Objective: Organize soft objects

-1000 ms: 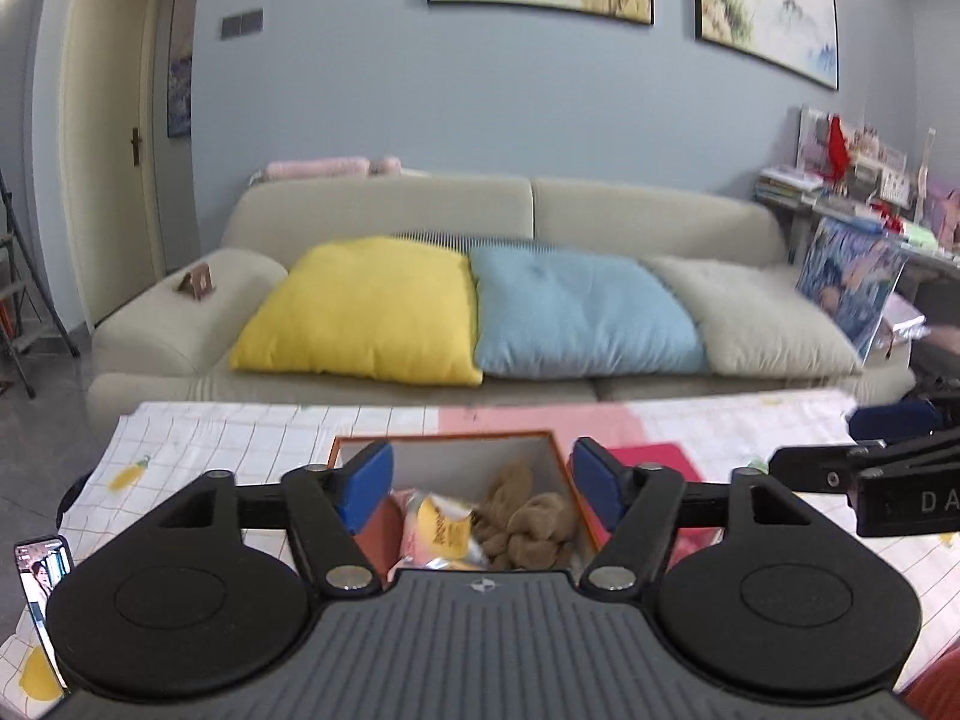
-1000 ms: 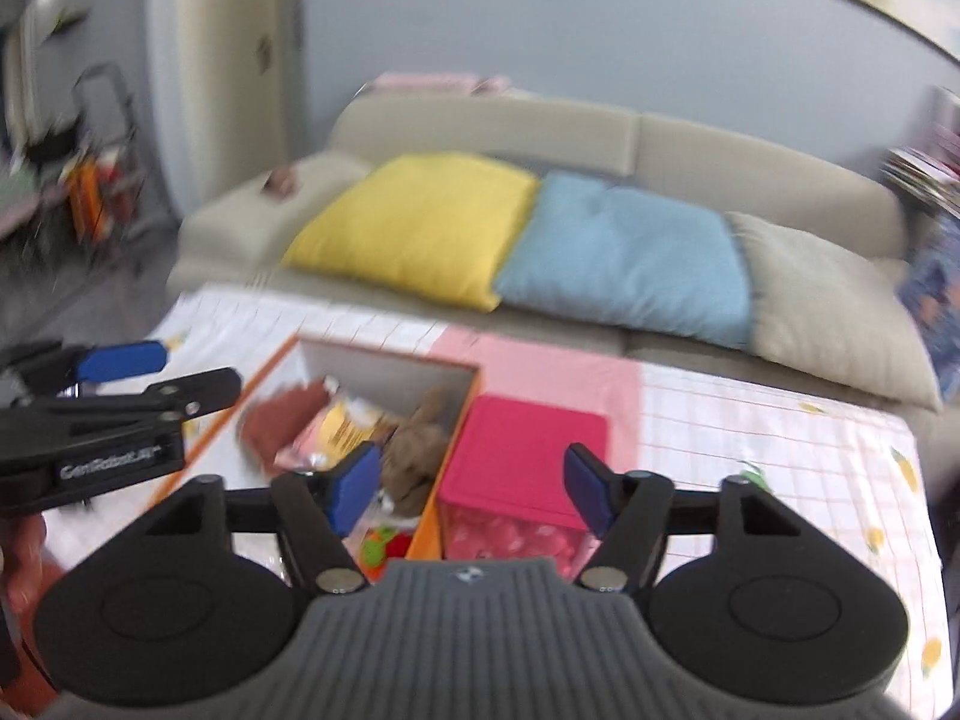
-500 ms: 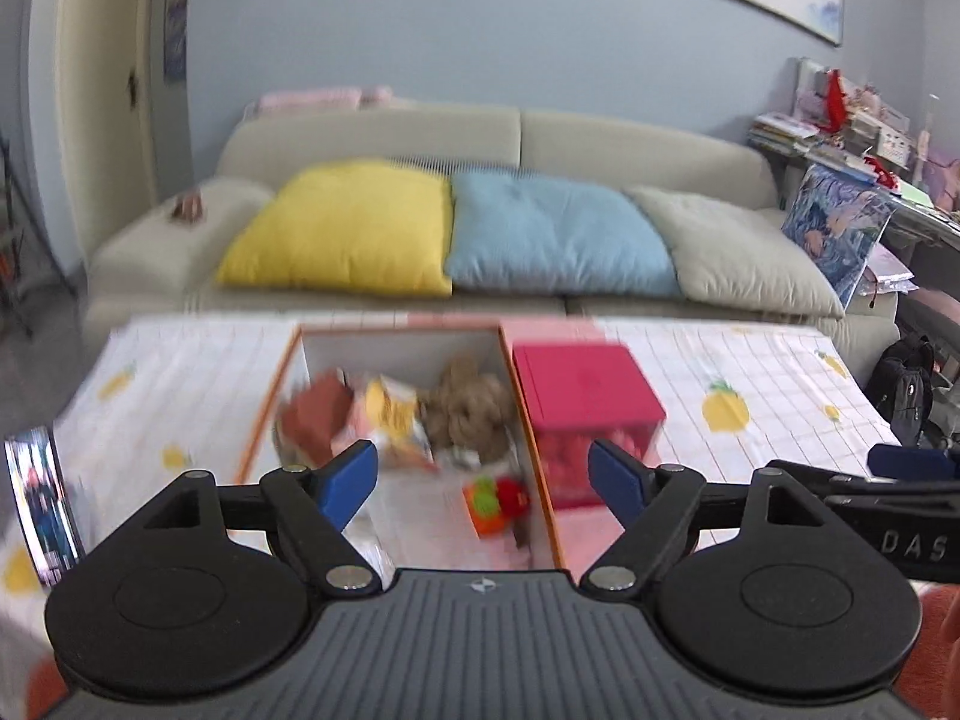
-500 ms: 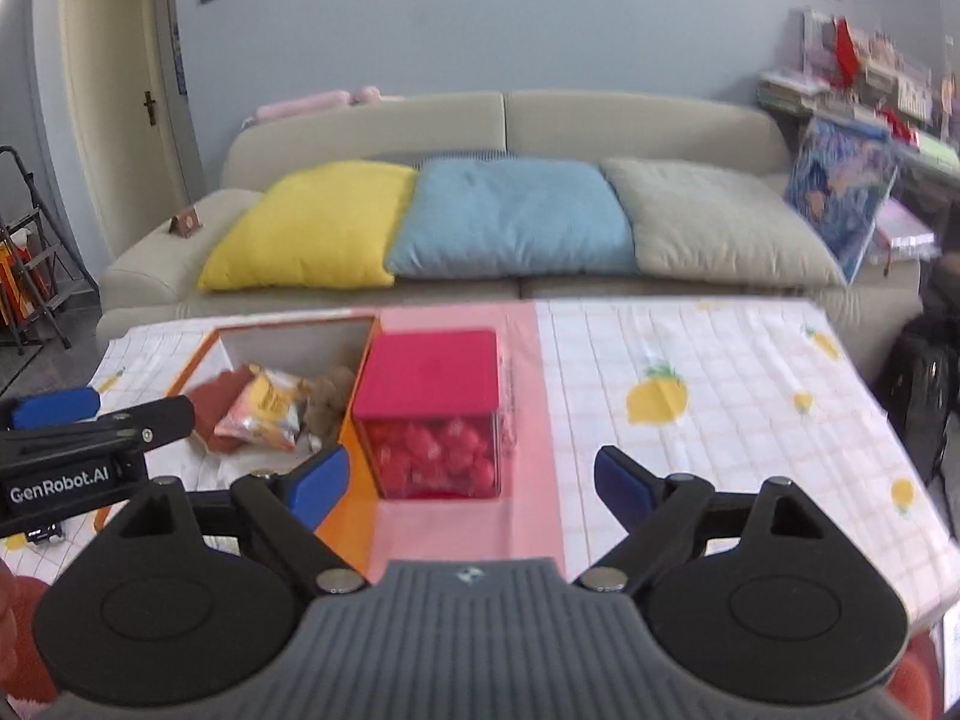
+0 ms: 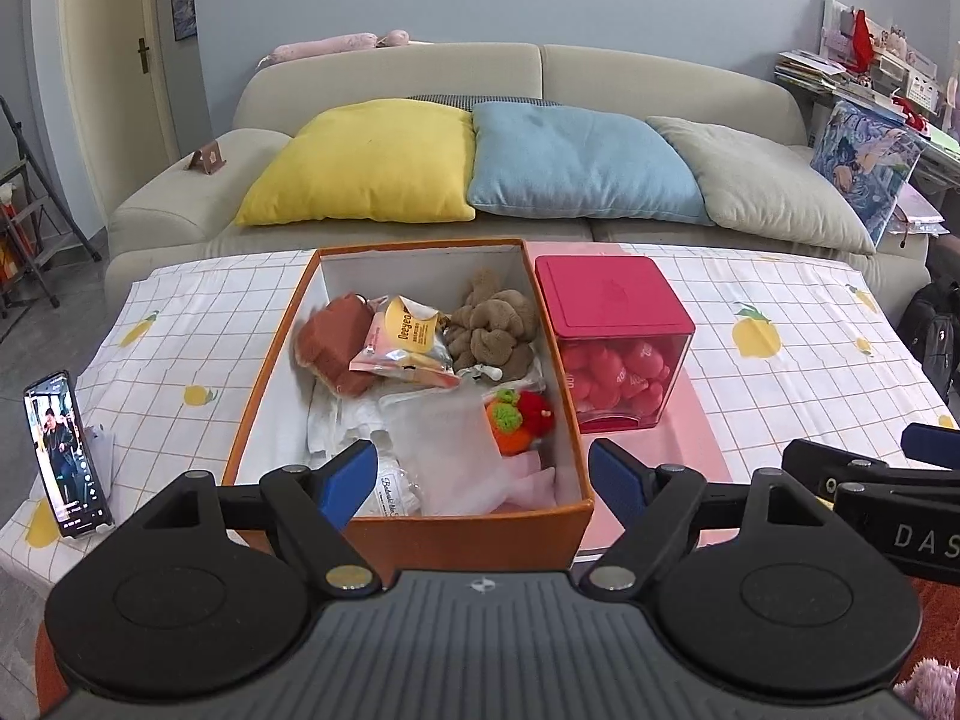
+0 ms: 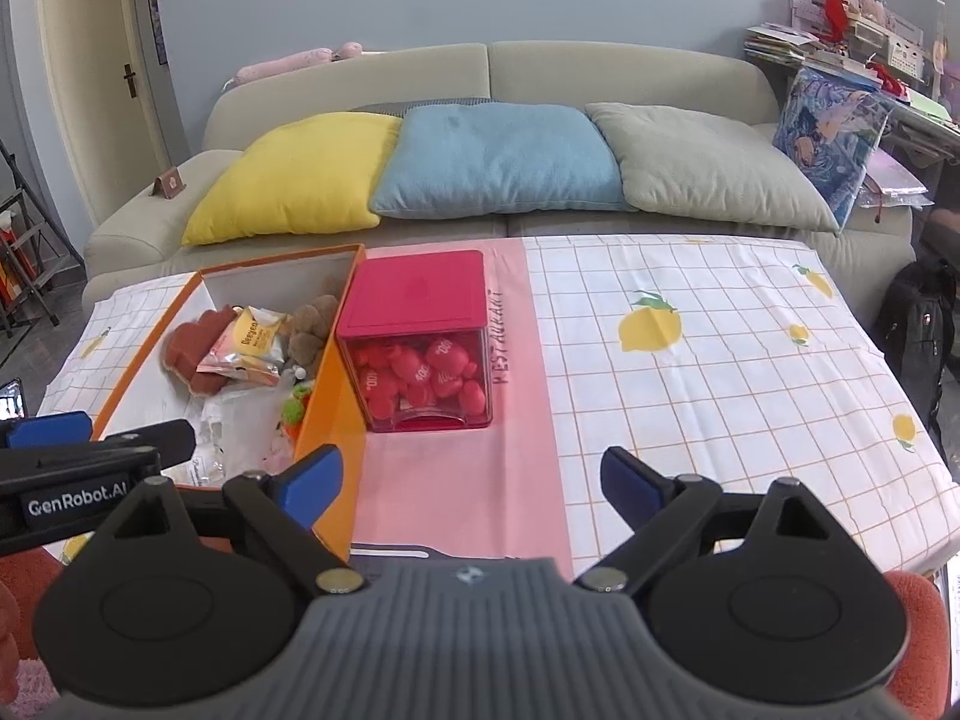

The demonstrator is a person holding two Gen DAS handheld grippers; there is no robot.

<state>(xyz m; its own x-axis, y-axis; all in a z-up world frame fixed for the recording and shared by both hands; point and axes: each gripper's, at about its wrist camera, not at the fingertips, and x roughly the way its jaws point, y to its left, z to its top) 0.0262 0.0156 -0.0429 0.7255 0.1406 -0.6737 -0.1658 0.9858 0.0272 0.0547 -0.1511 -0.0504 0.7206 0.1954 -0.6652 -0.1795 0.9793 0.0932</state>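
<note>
An open orange box (image 5: 273, 354) (image 6: 327, 378) sits on the table. It holds a brown plush (image 5: 495, 324), a rust-red plush (image 5: 333, 342), a yellow snack packet (image 5: 408, 342), a small orange, green and red toy (image 5: 519, 417) and white bags. Right of it stands a clear cube with a red lid (image 5: 606, 300) (image 6: 420, 300), full of red soft pieces. My left gripper (image 5: 483, 483) is open and empty above the box's near edge. My right gripper (image 6: 471, 483) is open and empty over the pink strip, near the cube.
A phone (image 5: 66, 450) stands at the table's left edge. The checked lemon-print tablecloth (image 6: 720, 360) covers the table. Behind it is a beige sofa (image 5: 540, 78) with yellow, blue and grey cushions. A black bag (image 6: 918, 324) sits on the floor at right.
Both grippers have pulled back and tilted down, so the box and the red-lidded cube now show in full. Both stay open and empty.
</note>
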